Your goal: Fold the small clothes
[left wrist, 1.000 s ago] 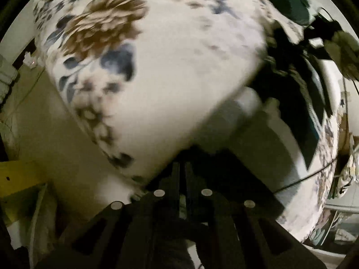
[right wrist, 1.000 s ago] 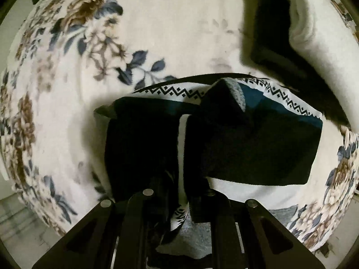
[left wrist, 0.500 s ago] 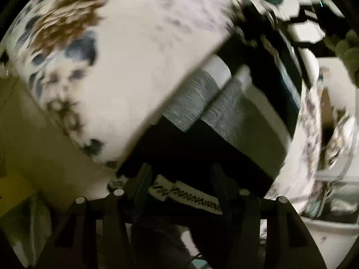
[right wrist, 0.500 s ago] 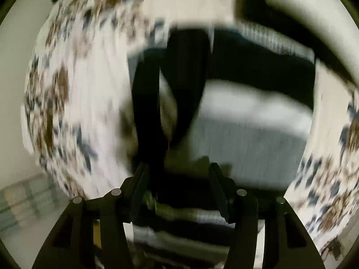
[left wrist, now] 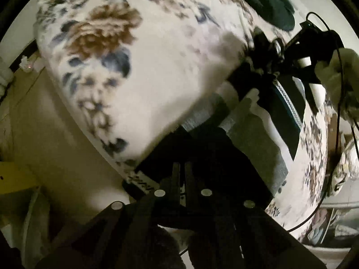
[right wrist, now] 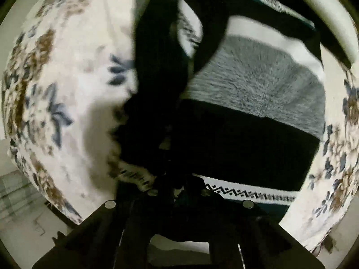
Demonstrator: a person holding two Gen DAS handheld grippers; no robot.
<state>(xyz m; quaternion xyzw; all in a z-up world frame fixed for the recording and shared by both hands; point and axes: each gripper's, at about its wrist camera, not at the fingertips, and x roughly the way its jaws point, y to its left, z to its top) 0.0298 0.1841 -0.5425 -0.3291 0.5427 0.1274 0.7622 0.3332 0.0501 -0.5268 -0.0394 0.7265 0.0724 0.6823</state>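
Fleecy floral blanket [left wrist: 175, 51] covers the bed; brown and blue blooms on cream. Striped garment [right wrist: 253, 103], with black, grey, white bands and a zigzag trim, is spread at the blanket's right edge. Left tongs [left wrist: 182, 179] are pinched narrow on its black corner. Right tongs [right wrist: 177, 183] are clamped on its dark strap end. Pale floor [left wrist: 56, 148] is seen beyond the bed's left edge.

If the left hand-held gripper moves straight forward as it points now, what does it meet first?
Probably the striped garment itself: the left hand-held gripper looks shut on its black edge, and the grey band lies just ahead. Depth is unclear.
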